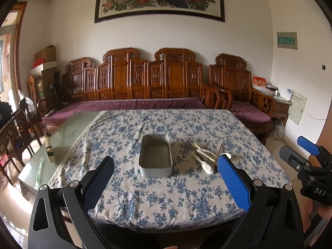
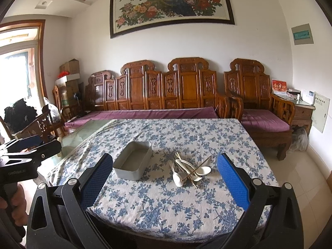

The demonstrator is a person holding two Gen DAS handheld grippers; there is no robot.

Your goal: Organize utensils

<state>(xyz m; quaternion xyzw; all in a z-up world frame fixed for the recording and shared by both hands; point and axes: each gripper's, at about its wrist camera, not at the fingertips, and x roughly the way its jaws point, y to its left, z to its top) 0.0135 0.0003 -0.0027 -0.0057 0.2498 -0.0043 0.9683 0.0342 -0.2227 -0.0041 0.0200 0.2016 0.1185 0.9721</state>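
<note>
Both grippers, left (image 1: 166,178) and right (image 2: 165,178), spread wide, empty; lift one spoon (image 2: 178,178) singly from the tangle (image 2: 189,169); lay it lengthwise in tin (image 2: 132,166).

Tin (image 1: 155,155): matt grey metal, smooth walls. Spoons (image 2: 187,171): glossy white ceramic. Chopsticks (image 2: 196,169): pale wood. Tablecloth (image 1: 166,197): matt printed cloth. Gripper pads (image 1: 234,181): blue, rough-textured. Table's left edge (image 1: 68,132): glossy glass.
</note>
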